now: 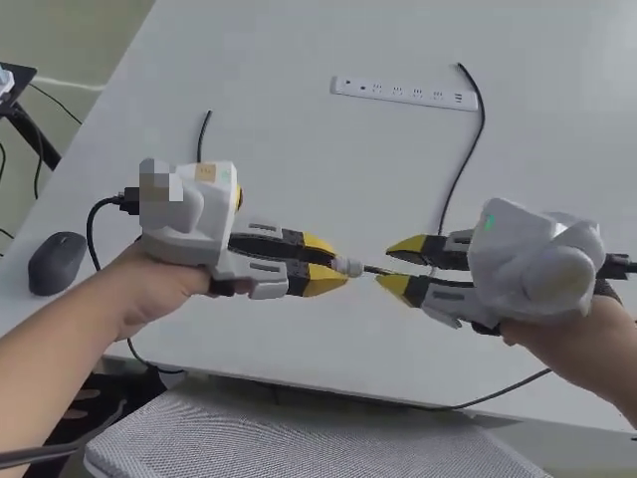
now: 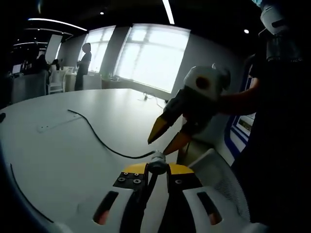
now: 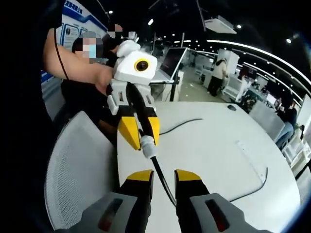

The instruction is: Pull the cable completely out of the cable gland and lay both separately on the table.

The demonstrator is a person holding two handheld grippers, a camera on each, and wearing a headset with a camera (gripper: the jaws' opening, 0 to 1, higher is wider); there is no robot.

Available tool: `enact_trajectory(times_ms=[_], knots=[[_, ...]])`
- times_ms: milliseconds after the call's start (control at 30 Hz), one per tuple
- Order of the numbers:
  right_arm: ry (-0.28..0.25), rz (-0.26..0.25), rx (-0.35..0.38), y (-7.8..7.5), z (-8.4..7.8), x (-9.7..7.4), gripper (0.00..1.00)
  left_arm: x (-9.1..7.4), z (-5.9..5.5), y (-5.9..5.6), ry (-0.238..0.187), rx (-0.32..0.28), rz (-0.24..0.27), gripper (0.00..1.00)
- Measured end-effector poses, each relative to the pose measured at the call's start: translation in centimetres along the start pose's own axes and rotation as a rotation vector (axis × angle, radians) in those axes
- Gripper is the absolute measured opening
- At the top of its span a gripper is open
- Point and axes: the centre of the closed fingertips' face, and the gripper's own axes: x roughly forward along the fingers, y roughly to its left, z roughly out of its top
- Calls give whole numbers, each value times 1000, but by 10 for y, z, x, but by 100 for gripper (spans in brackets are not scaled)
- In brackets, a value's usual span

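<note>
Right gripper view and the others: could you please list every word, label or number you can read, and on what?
Blue wall sign: white characters, too blurred to read.
Poster: print too small to read.
Power strip: no legible marking.

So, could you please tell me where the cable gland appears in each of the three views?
Head view: cable gland mid-frame, at the tips of the left tongs.
Left gripper view: bottom centre, between its own yellow tips.
Right gripper view: left of centre, at the facing tongs' tips.
Shared landmark: the grey mesh chair.
</note>
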Motion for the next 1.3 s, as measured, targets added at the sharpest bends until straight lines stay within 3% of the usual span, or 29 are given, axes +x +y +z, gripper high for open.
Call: enact_trajectory(times_ms=[133, 567, 867, 1167, 1300], knots=[[40, -28, -77, 5, -2, 6, 12, 0, 0, 1, 4, 3, 4, 15], [67, -59, -132, 10, 0, 12, 2, 8, -5, 0, 31, 17, -6, 15], [68, -86, -162, 6, -3, 11, 0, 9, -3, 2, 24, 11, -8, 15], [73, -96, -117, 3, -6, 13, 0, 9, -4, 4, 28, 16, 6, 15], [79, -100, -63, 0, -9, 14, 0, 8, -4, 5, 27, 12, 11, 15]])
